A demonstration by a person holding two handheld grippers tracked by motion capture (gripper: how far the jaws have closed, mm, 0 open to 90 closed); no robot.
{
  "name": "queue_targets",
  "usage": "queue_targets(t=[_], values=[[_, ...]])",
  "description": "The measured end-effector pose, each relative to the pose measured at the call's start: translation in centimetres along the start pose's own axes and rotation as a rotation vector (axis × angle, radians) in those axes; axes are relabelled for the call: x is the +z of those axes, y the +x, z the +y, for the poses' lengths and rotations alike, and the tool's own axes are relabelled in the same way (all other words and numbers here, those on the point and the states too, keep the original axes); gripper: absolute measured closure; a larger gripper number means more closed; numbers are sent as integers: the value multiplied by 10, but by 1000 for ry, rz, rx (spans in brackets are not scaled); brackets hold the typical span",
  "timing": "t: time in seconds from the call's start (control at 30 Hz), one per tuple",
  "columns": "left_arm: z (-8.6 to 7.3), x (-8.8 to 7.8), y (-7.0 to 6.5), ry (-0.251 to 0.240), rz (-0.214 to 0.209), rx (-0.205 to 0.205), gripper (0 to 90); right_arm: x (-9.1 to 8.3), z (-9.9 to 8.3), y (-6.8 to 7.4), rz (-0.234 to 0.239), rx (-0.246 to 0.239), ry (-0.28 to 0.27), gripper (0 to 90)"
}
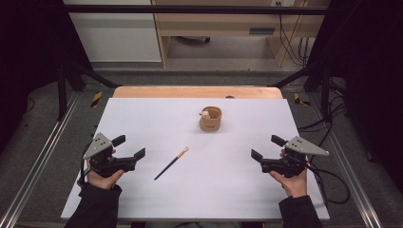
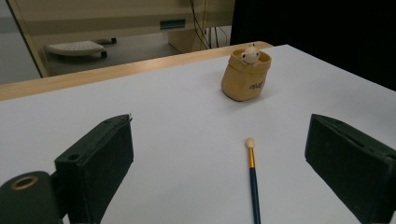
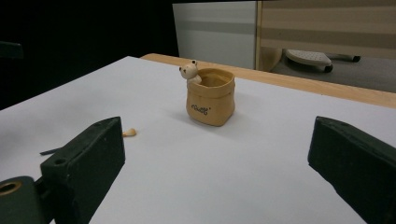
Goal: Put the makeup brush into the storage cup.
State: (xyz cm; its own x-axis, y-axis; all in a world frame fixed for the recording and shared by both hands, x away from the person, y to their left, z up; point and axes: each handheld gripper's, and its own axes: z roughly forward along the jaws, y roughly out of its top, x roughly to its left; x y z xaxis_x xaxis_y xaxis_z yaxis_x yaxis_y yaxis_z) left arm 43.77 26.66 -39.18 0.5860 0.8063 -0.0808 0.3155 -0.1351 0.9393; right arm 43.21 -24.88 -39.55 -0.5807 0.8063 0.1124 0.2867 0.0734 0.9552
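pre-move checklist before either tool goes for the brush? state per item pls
1. Left tool open, nothing between its jaws: ok.
2. Right tool open, nothing between its jaws: ok.
3. Brush lying flat on the white table, apart from both tools: ok.
4. Brush within easy reach: ok for the left tool, which is nearer; the pale tip points toward the pot.
5. Tan pot upright, opening up, a small bear figure at its rim: ok.
6. Room inside the pot for the brush: cannot tell.
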Motion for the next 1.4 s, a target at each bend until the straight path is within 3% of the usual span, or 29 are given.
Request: queue_targets(t=[0.57,1.0,1.4], values=[[4,12,-9,34,-12,7,81,1,0,1,2,4,10,41],[19,33,-23,88,-45,53,86,2,1,3,4,0,11,43],[7,52,-25,172,-48,62,91,3,0,3,2,-10,23,42]])
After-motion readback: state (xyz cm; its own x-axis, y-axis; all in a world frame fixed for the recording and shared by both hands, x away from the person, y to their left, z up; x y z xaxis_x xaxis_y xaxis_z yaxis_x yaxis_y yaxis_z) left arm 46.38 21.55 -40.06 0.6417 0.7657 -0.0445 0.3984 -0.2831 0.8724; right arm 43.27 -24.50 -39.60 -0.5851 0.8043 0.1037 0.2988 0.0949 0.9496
